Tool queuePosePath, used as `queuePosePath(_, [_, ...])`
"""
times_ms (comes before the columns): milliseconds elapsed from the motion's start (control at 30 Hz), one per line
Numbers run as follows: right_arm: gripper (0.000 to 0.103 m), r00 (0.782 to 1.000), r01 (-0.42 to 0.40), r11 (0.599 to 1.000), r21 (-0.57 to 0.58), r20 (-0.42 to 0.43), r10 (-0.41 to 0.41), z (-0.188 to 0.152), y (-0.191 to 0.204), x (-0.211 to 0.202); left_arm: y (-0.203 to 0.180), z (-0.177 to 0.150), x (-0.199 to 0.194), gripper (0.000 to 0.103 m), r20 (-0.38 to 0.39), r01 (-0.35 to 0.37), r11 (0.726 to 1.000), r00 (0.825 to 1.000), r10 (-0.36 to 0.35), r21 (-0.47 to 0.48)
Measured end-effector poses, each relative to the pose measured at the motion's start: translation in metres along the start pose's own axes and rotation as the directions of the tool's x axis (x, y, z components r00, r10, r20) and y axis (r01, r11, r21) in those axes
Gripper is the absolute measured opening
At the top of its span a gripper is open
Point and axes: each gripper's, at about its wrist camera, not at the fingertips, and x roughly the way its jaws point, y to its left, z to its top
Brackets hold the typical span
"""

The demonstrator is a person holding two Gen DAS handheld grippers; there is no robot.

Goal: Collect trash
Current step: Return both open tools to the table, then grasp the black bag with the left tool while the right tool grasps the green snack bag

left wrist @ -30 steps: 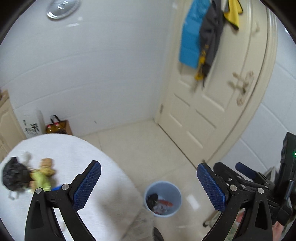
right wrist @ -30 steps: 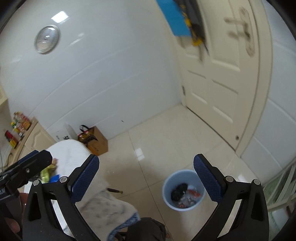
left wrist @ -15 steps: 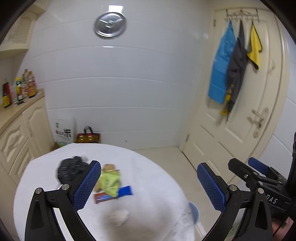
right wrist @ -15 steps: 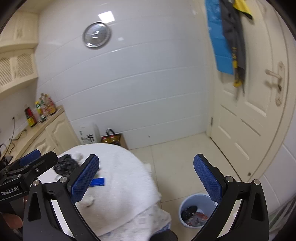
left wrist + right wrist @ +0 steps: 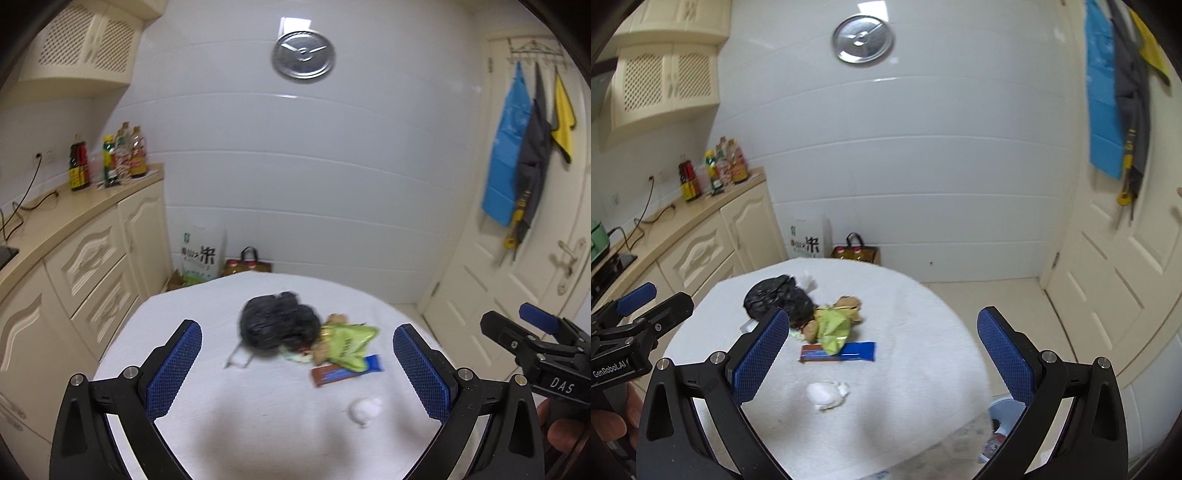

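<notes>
1. Grippers: left gripper [image 5: 297,363] spread wide, nothing between its blue pads; right gripper [image 5: 882,354] likewise spread wide, nothing held; both hover over the near part of the round table [image 5: 258,435], clear of the trash.
2. Trash sits in a loose cluster near the middle of the white-clothed table; black crumpled bag [image 5: 277,325] is farthest back; green wrapper [image 5: 349,345] lies just beside it on the right, touching it; tan lump [image 5: 849,304] pokes out behind the wrapper, too blurred to identify.
3. Blue-and-brown snack bar wrapper [image 5: 839,352] lies flat in front of the green wrapper, partly under its edge; white tissue wad [image 5: 827,394] sits alone nearer the grippers, apart from the cluster; another small white scrap [image 5: 238,359] lies at the bag's near-left side.
4. Blue bin [image 5: 1001,428] is on the floor below the table's right edge, mostly hidden by the table and the right gripper's finger; some trash visible inside.
5. Background: cabinet counter [image 5: 55,218] on the left with bottles [image 5: 110,157]; door [image 5: 1126,258] on the right with hanging cloths.
</notes>
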Motion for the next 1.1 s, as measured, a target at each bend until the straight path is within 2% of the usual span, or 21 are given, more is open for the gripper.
queuePosePath(233, [0.103, 0.998, -0.031, 0.999, -0.019, -0.058, 0.030, -0.001, 0.023, 0.038, 0.002, 0.002, 0.019, 0.102, -0.041, -0.033, 0.999, 0.999, 0.033, -0.016])
queuePosePath(300, [0.103, 0.996, -0.033, 0.999, -0.020, -0.083, 0.031, -0.003, 0.027, 0.052, -0.003, 0.017, 0.037, 0.102, -0.057, -0.035, 0.999, 0.998, 0.034, -0.014])
queuePosePath(467, [0.103, 0.986, -0.038, 0.999, -0.006, -0.160, 0.037, -0.012, 0.028, 0.091, -0.007, 0.032, 0.076, 0.102, -0.101, -0.034, 0.999, 0.994, 0.034, 0.002])
queuePosePath(667, [0.102, 0.964, -0.055, 0.998, 0.030, -0.258, 0.060, -0.024, 0.022, 0.144, -0.017, 0.049, 0.136, 0.102, -0.176, -0.029, 0.998, 0.984, 0.037, 0.046])
queuePosePath(967, [0.071, 0.928, -0.124, 0.990, 0.060, -0.346, 0.138, -0.036, 0.029, 0.195, -0.040, 0.075, 0.240, 0.102, -0.254, 0.000, 0.999, 0.967, 0.014, 0.054])
queuePosePath(1033, [0.049, 0.925, -0.132, 0.990, 0.056, -0.351, 0.143, -0.039, 0.031, 0.198, -0.045, 0.075, 0.264, 0.102, -0.277, 0.004, 0.998, 0.961, 0.011, 0.055])
queuePosePath(1100, [0.037, 0.920, -0.162, 0.984, 0.076, -0.348, 0.178, -0.041, 0.029, 0.198, -0.049, 0.075, 0.291, 0.102, -0.306, -0.002, 0.998, 0.952, 0.020, 0.060])
